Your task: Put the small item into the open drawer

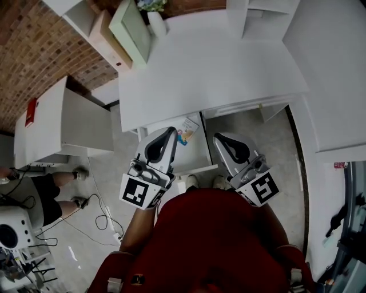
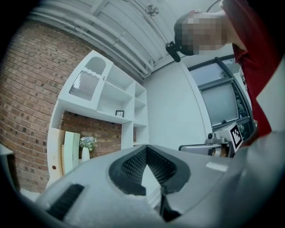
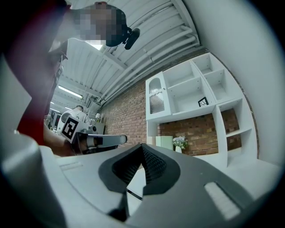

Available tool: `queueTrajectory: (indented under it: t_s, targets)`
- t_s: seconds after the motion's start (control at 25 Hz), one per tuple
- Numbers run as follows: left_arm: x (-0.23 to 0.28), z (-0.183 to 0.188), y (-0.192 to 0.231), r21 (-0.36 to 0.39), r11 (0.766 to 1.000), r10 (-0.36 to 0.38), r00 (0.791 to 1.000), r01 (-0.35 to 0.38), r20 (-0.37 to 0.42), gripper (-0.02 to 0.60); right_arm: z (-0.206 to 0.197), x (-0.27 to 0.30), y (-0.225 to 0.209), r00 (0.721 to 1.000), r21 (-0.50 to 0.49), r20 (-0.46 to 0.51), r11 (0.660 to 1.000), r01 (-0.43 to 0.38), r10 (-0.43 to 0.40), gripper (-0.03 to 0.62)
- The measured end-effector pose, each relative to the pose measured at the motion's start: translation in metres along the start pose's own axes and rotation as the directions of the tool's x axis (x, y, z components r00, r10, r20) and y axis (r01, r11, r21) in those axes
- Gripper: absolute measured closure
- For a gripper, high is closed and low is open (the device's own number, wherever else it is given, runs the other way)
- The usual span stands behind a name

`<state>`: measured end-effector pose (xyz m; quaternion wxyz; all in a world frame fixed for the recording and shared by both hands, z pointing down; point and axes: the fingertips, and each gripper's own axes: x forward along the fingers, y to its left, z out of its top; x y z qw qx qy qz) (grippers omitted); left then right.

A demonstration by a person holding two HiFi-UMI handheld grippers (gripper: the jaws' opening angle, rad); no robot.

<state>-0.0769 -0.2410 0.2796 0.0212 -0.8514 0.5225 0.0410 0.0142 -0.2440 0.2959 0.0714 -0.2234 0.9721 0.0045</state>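
Observation:
Seen from the head view, a white drawer [image 1: 194, 167] stands pulled out under the white desk [image 1: 211, 74]. A small colourful packet [image 1: 187, 129] lies in the drawer near its back. My left gripper [image 1: 170, 131] hovers over the drawer's left side, shut and empty. Just right of the drawer my right gripper [image 1: 218, 137] is held, jaws together with nothing between them. In the left gripper view the left gripper [image 2: 146, 147] points level over the desk top; the right gripper view shows the right gripper [image 3: 142, 146] doing the same.
A white shelf unit [image 3: 196, 89] backs the desk against a brick wall. A vase of flowers [image 1: 153, 12] and a pale green board [image 1: 132, 28] stand at the desk's far left. A white cabinet [image 1: 63, 123], another person's legs [image 1: 48, 194] and floor cables [image 1: 103, 217] lie left.

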Motion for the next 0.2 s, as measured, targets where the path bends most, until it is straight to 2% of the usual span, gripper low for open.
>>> queueTrajectory:
  t_s: [0.2]
  targets:
    - [-0.008, -0.018, 0.005, 0.008, 1.000, -0.013, 1.000, 0.013, -0.023, 0.577, -0.003, 0.002, -0.002, 1.000, 0.005, 0.001, 1.000, 0.003, -0.004, 0.583]
